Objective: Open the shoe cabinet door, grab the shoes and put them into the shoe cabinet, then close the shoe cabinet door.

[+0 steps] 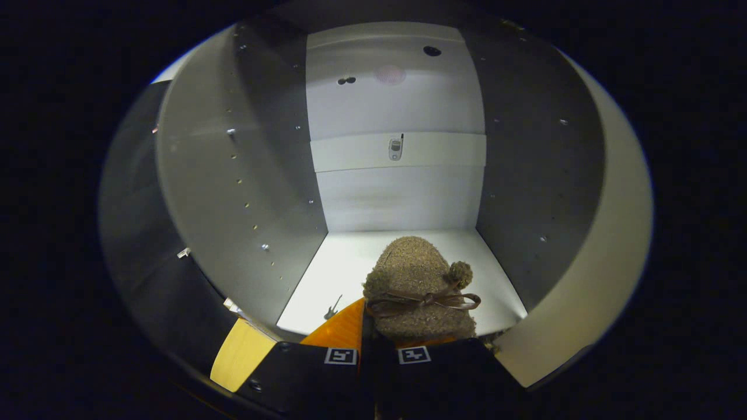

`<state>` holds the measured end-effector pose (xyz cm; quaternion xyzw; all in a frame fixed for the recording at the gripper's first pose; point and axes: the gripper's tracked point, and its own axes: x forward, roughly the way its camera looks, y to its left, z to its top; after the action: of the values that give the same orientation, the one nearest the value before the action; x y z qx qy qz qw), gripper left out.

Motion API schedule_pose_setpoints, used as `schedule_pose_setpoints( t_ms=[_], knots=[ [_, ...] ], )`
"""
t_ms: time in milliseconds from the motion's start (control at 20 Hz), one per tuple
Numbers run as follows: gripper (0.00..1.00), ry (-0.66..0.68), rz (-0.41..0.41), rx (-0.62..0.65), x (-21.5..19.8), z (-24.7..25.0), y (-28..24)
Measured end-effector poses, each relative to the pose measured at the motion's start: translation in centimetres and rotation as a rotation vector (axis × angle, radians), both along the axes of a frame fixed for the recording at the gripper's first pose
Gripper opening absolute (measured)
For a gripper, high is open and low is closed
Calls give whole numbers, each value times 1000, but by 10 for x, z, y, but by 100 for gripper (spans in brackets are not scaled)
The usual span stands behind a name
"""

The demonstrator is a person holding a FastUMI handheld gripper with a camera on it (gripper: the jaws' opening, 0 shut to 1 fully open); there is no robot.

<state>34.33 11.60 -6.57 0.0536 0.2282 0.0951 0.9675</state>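
Observation:
A fuzzy brown shoe (417,289) with a thin ribbon bow and a small pom-pom sits between and just ahead of my fingers. Its toe points into the open shoe cabinet (402,192). My gripper (373,318) is shut on the shoe's near edge. The orange left finger (341,329) shows beside the shoe, and the right finger is mostly hidden under it. The shoe hangs low over the cabinet's white floor (344,268), near the front of the compartment. I cannot tell whether it touches the floor.
The compartment has a white back wall with a crosswise rail (362,153) and grey side walls (257,186) dotted with shelf-pin holes. A pale panel (618,233) curves along the right of the opening. A yellow wooden edge (240,353) lies left of my fingers.

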Motion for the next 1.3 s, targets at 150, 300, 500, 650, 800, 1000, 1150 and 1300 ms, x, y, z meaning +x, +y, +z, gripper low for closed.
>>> schedule_pose_setpoints(
  t_ms=[150,300,500,650,800,1000,1150,1300],
  knots=[
    [11,2,-17,-23,53,-6,7],
    [11,56,-40,-27,94,-29,10],
    [11,120,-74,-72,128,-66,7],
    [11,124,-65,-97,131,-74,11],
    [17,142,-68,-106,123,-76,12],
    [62,124,-16,-92,102,-65,24],
    [85,91,4,-66,82,-48,31],
    [97,44,6,-32,58,-25,31]
  ],
)
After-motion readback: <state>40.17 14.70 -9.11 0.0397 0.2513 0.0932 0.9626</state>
